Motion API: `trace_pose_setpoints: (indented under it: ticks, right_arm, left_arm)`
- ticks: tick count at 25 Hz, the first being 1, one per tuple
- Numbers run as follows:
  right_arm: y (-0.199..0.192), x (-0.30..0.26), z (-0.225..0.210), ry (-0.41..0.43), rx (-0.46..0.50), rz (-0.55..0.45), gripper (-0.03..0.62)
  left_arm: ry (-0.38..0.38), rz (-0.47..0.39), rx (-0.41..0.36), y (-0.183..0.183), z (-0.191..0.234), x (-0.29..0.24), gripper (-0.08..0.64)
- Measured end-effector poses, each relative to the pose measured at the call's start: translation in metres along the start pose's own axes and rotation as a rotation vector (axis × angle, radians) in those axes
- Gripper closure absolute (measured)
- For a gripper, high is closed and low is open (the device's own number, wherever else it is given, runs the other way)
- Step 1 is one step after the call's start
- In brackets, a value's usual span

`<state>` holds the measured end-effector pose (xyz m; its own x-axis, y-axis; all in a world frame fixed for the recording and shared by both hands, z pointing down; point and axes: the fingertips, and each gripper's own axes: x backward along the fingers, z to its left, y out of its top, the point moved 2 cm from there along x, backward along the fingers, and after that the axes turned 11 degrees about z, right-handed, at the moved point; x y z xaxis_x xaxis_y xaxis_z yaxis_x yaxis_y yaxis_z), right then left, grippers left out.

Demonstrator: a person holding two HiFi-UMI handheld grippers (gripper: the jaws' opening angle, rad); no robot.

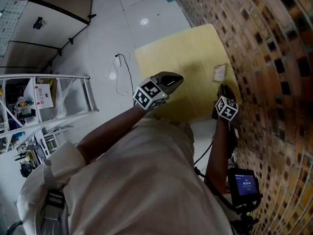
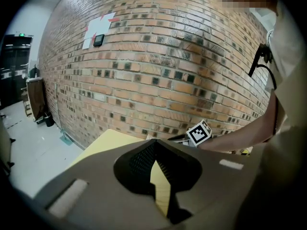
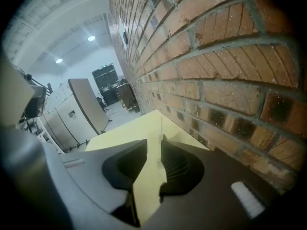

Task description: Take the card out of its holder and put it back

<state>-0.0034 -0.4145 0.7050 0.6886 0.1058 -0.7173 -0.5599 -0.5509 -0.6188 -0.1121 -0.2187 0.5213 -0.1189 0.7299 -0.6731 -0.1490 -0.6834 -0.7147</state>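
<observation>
A brick wall (image 1: pixel 274 58) runs along the right edge of the yellow desk (image 1: pixel 181 55), closing that side. The card holder (image 1: pixel 219 72) sits near the wall. The desktop to its left lies bare. Open floor (image 1: pixel 107 33) borders the desk's left side, crossed by a cable (image 1: pixel 126 70).

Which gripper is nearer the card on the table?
The right gripper, by the brick wall, just short of the card; the left gripper is farther off, over the table's middle.

A yellow table (image 1: pixel 181 67) is set with one edge against a brick wall (image 1: pixel 274 58). A white metal rack (image 1: pixel 49 102) is seen on the glossy pale floor (image 1: pixel 107 33).
</observation>
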Motion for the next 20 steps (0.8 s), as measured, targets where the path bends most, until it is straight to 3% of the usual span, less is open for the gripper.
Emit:
trace_pose_setpoints:
  ticks: [20]
  right_arm:
    - [-0.009,-0.063,-0.021,-0.007,0.003,0.089,0.515]
  left_arm:
    - [0.07,0.03,0.063,-0.021,0.02,0.013,0.54]
